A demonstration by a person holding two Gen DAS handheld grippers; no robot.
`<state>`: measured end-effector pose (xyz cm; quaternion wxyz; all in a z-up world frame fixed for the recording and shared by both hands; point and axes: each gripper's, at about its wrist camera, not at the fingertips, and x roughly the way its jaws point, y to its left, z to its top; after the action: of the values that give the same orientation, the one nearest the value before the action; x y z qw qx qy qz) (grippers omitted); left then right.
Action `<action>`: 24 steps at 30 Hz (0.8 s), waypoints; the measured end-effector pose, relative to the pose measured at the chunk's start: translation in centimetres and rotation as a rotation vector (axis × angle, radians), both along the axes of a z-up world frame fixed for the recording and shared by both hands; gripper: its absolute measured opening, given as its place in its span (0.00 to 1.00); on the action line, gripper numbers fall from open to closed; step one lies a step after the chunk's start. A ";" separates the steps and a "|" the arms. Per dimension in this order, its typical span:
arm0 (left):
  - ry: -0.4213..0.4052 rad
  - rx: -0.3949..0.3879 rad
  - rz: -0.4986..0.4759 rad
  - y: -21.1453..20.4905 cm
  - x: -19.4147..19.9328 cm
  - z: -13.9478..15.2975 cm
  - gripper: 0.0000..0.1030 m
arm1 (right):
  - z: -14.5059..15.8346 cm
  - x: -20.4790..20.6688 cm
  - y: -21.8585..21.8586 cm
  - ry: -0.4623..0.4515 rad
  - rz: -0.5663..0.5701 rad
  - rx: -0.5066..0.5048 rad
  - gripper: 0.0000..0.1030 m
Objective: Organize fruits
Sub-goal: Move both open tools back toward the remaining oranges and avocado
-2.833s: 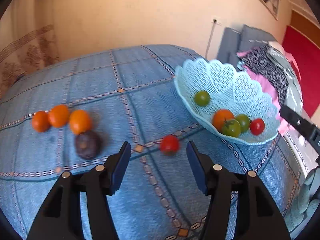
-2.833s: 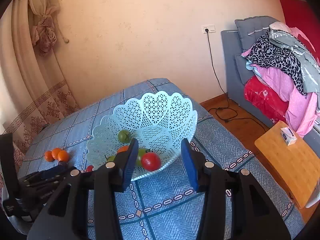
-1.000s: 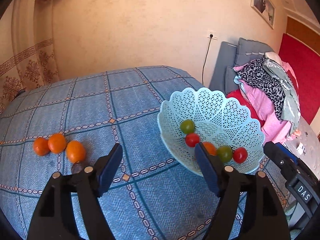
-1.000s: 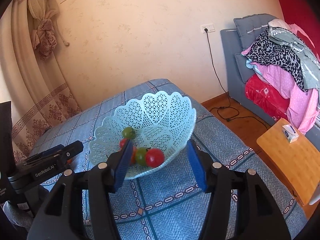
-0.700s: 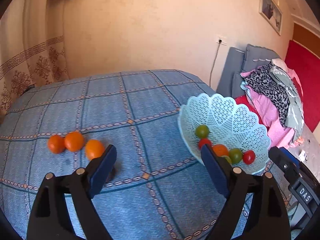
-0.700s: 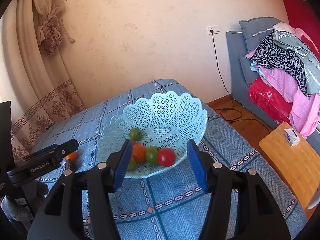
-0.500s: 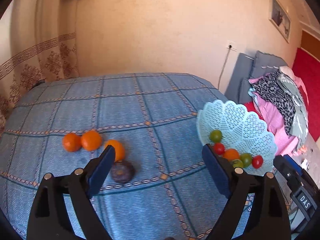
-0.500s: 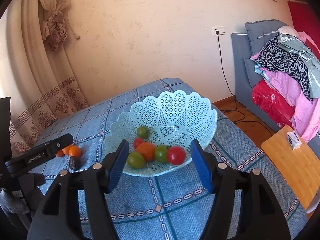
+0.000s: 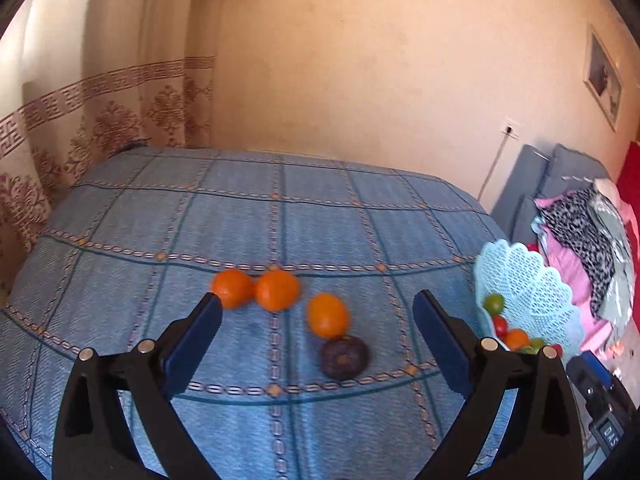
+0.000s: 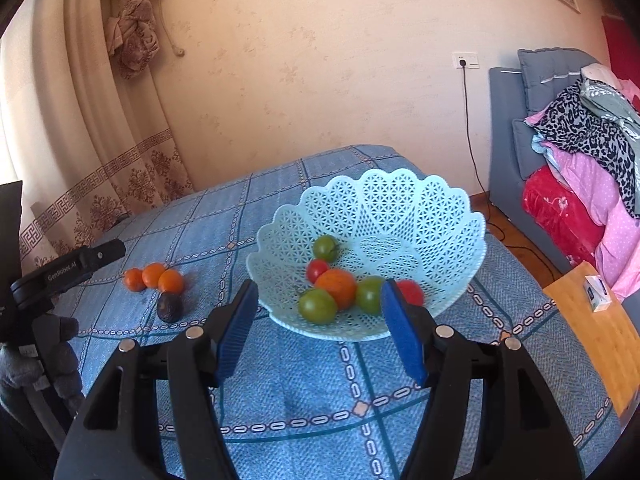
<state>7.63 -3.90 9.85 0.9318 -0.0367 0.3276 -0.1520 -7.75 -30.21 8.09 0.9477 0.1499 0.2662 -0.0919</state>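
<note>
- Looking along the left tongs point(image 9: 316, 332): both blue pads stand wide apart with nothing between them, framing the loose fruit on the blue checked tabletop point(image 9: 200, 220). By my reading they hang spread like this to come down over one piece.
- Three oranges point(image 9: 276, 290) lie in a loose row running left to right, the two on the left touching. The third sits apart, just above a dark purple fruit point(image 9: 344, 357), which lies nearest the tongs' middle.
- That dark fruit is roundish with no clear long axis; a small spot, perhaps its stem end, faces up toward the camera.
- The pale blue basket point(image 9: 532, 292) sits at the right edge, well apart from this group.
- Looking along the right tongs point(image 10: 316, 324): also spread wide and empty, hovering just before the basket point(image 10: 400, 208).
- Inside lie green tomatoes point(image 10: 318, 306), red tomatoes point(image 10: 318, 269) and one orange point(image 10: 338, 287), bunched at the near side.
- The loose fruit waits far to the left.
</note>
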 end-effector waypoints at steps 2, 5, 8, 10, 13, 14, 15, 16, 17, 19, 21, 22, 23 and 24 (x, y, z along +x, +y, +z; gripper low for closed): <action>0.005 -0.005 0.016 0.8 0.3 -0.1 0.93 | -0.1 0.3 0.4 0.006 0.015 0.001 0.64; 0.009 -0.004 0.040 1.8 0.8 -0.2 0.93 | -0.3 0.8 1.4 0.018 0.044 0.009 0.64; 0.013 -0.006 0.052 2.3 1.0 -0.4 0.95 | -0.3 1.3 2.3 0.026 0.068 -0.002 0.64; 0.015 -0.001 0.072 2.7 1.2 -0.7 0.95 | -0.3 1.7 3.1 0.035 0.093 -0.014 0.64; 0.023 0.003 0.102 3.1 1.6 -1.1 0.95 | -0.3 2.5 4.5 0.051 0.137 -0.032 0.64; 0.026 0.005 0.112 3.3 1.8 -1.3 0.95 | -0.4 2.9 4.9 0.059 0.153 -0.037 0.69; 0.026 0.007 0.118 3.5 1.9 -1.4 0.95 | -0.5 3.4 5.6 0.068 0.180 -0.038 0.71; 0.024 0.012 0.127 3.6 2.0 -1.6 0.95 | -0.6 3.6 6.1 0.073 0.199 -0.039 0.73; 0.019 0.022 0.137 3.7 2.1 -1.8 0.95 | -0.8 4.0 6.6 0.082 0.220 -0.038 0.73; 0.014 0.033 0.145 3.9 2.2 -1.9 0.95 | -1.2 4.8 7.8 0.101 0.263 -0.040 0.73; 0.008 0.041 0.151 4.0 2.3 -2.1 0.95 | -1.6 5.7 9.0 0.124 0.297 -0.052 0.73; 0.005 0.044 0.154 4.1 2.3 -2.2 0.95 | -1.9 6.2 9.5 0.133 0.313 -0.053 0.73; 0.002 0.049 0.156 4.1 2.3 -2.3 0.95 | -2.2 6.8 10.1 0.149 0.330 -0.055 0.73; -0.002 0.056 0.159 4.1 2.4 -2.4 0.95 | -2.4 7.1 10.5 0.156 0.338 -0.057 0.73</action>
<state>9.98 0.25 7.46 0.9419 -0.0365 0.3267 -0.0685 -0.67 -19.71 5.70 0.9300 0.0687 0.3577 0.0497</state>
